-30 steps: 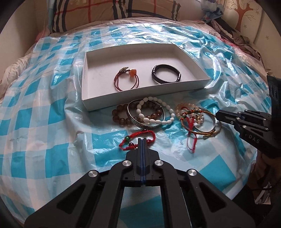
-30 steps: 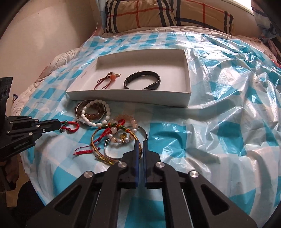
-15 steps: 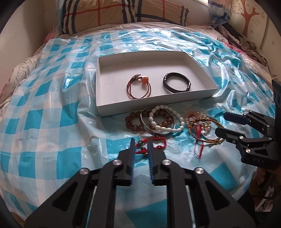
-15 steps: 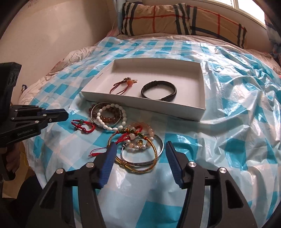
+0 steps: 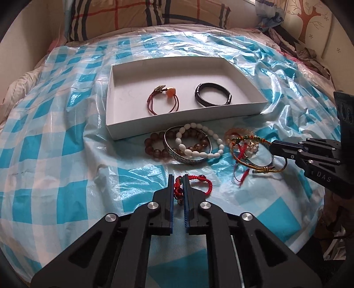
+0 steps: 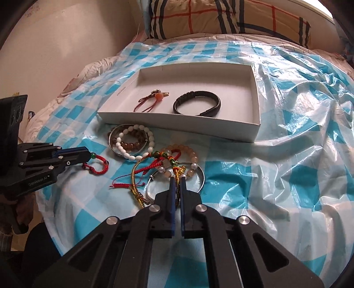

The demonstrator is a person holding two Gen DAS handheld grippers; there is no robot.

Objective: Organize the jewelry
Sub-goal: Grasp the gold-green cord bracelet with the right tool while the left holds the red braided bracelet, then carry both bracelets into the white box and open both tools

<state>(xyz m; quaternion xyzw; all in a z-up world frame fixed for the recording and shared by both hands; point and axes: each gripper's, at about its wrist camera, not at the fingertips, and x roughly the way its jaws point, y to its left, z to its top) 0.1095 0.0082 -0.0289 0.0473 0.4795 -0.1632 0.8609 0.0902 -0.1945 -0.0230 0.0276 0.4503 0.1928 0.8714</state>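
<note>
A white tray (image 5: 221, 115) on the bed holds a red cord bracelet with an orange stone (image 5: 163, 98) and a black braided bracelet (image 5: 213, 97). In front of it lie a silver bangle, brown beads and a white bead bracelet (image 5: 194, 144), then a tangle of cord and bead bracelets (image 5: 247, 150). My left gripper (image 5: 177, 179) is shut on a red cord bracelet (image 5: 199, 182) lying on the sheet. My right gripper (image 6: 176, 181) is shut on a cord strand of the tangle (image 6: 170, 164). The right gripper also shows in the left wrist view (image 5: 274, 148).
A blue-and-white checked plastic sheet (image 5: 66, 144) covers the bed. Plaid pillows (image 6: 221, 20) lie at the head. A wall (image 6: 66, 44) stands to the left, and clothes (image 5: 309, 55) are piled at the far right.
Both grippers opened about half a second ago and have now closed: the left on the red cord bracelet, the right on the tangled cords. Both cameras have moved closer to the jewelry.
</note>
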